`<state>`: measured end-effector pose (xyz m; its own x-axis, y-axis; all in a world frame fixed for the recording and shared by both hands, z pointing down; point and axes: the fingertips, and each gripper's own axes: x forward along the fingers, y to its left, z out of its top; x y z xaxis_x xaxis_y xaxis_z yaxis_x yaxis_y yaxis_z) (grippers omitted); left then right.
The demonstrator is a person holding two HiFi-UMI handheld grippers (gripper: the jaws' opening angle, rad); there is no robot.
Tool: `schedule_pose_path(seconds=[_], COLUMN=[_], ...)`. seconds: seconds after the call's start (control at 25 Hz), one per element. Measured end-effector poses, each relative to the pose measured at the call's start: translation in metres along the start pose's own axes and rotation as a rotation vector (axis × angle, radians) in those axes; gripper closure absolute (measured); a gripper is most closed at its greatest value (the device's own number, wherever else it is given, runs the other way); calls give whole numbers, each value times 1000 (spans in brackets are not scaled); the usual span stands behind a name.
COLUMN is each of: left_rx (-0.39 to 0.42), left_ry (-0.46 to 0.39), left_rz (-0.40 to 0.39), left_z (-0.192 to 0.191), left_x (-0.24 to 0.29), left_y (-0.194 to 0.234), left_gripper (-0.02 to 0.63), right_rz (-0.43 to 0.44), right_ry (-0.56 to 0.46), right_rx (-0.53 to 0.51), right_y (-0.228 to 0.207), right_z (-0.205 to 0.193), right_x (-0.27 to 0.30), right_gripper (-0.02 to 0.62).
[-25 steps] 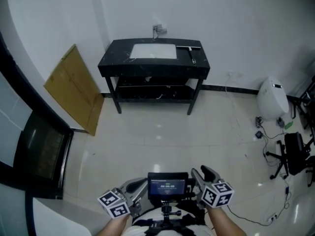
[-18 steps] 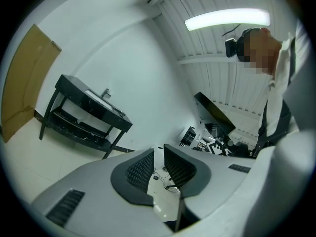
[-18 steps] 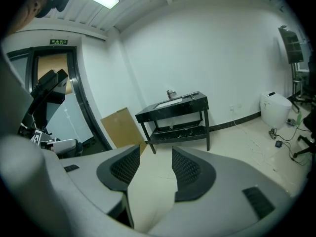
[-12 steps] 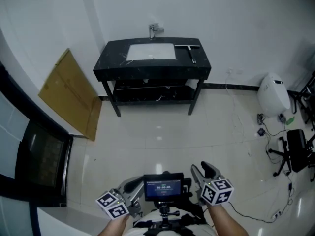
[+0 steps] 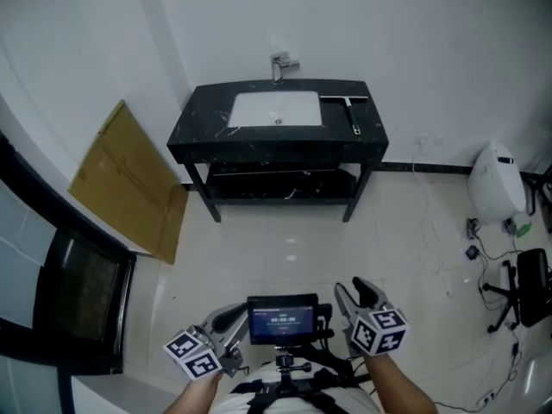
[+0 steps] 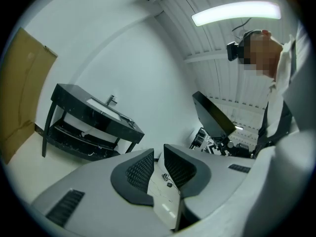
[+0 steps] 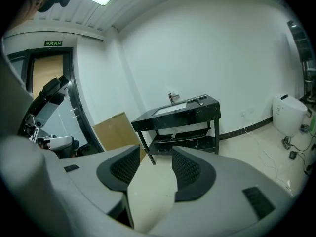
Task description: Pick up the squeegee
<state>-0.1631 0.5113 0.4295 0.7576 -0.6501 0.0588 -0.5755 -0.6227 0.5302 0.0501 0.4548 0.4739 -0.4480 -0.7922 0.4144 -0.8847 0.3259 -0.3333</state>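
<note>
Head view: black sink stand at 12 o'clock against the white wall, white basin set in its top, faucet behind the basin. The squeegee lies flat on the counter just right of the basin, toward 1 o'clock, well apart from both grippers. A cardboard sheet leans on the wall at 10 o'clock and a white rounded unit sits on the floor at 3 o'clock, with cables below it. The left gripper is at 7 o'clock and the right gripper at 5 o'clock, a small screen between them. Left gripper view: left gripper jaws stand a narrow gap apart with nothing between them, only floor showing through; sink stand at 9 o'clock, cardboard sheet at the far left edge. Right gripper view: right gripper jaws stand moderately apart and empty; sink stand at 12 o'clock beyond them, squeegee on its top at the right end, cardboard sheet at 10 o'clock, white rounded unit at 3 o'clock.
</note>
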Motion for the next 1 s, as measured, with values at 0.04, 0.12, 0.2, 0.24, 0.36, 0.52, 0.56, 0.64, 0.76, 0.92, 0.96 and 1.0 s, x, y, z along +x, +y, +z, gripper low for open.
schedule_pose_path(seconds=[0.04,0.12,0.2,0.24,0.36,0.52,0.56,0.64,0.76,0.92,0.96,1.0], left_rx=[2,-2,-12,-15,-15,-20,-21,-24,-33,-23,-23,-26], left_ry=[1,1,0,0,-3,-7,-7,-9,0,38,47,53], left_rz=[1,-1,-4,-5,-3,4,5,5,-13,-60,-76,-88], left_z=[6,15,20,22,28,38,41,47,52,58,59,59], left_x=[9,25,39,45,60,71,72,74,77,81,83,85], left_y=[5,14,21,24,31,43,46,53,63,70,71,72], left_gripper=[549,549,549,549,549,549,549,549,549,549,549,549], right_rz=[1,0,-3,-3,-1,7,9,9,-13,-58,-70,-85], right_ry=[0,6,18,25,38,59,63,67,59,25,15,5], right_rx=[-1,-7,-5,-1,4,6,5,0,0,17,17,19], right_y=[-4,-11,-19,-23,-32,-32,-30,-26,-22,-16,-15,-16], right_z=[7,15,20,21,24,28,29,33,37,43,45,46], right_x=[6,18,28,33,46,61,64,69,74,75,75,74], right_gripper=[396,396,396,396,396,396,396,396,396,396,396,396])
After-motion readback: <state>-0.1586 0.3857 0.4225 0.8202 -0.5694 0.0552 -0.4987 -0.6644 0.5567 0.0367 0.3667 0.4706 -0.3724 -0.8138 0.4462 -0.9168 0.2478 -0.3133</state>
